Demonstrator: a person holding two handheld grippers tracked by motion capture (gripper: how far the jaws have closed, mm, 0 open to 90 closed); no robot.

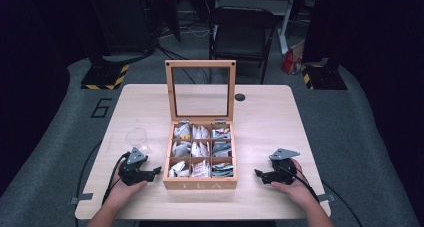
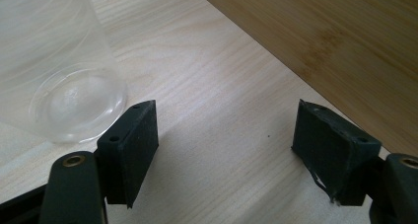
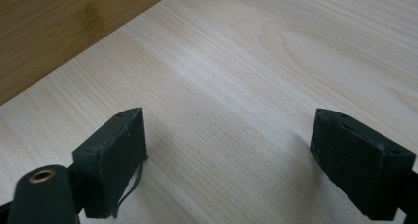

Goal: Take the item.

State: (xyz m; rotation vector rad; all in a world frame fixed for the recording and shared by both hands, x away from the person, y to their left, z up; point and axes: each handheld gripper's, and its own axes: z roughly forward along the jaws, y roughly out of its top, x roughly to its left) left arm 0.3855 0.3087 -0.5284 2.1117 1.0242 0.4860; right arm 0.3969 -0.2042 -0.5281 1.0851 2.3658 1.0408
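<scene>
Wooden tea box [image 1: 200,183] sits lid-up between my left gripper [image 1: 152,173] and right gripper [image 1: 260,175], both wide and empty, the clear cup [image 1: 137,138] beside my left, so I judge picking a sachet comes next.

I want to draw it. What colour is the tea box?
Light golden-brown wood, with a clear lid; the tea box shows best in the high view.

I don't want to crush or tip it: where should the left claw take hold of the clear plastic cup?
Probably low on the wall of the clear plastic cup, coming in level from the near side. It stands upright just beyond the open left claw, and its thin wall looks stiffest near the base.
</scene>
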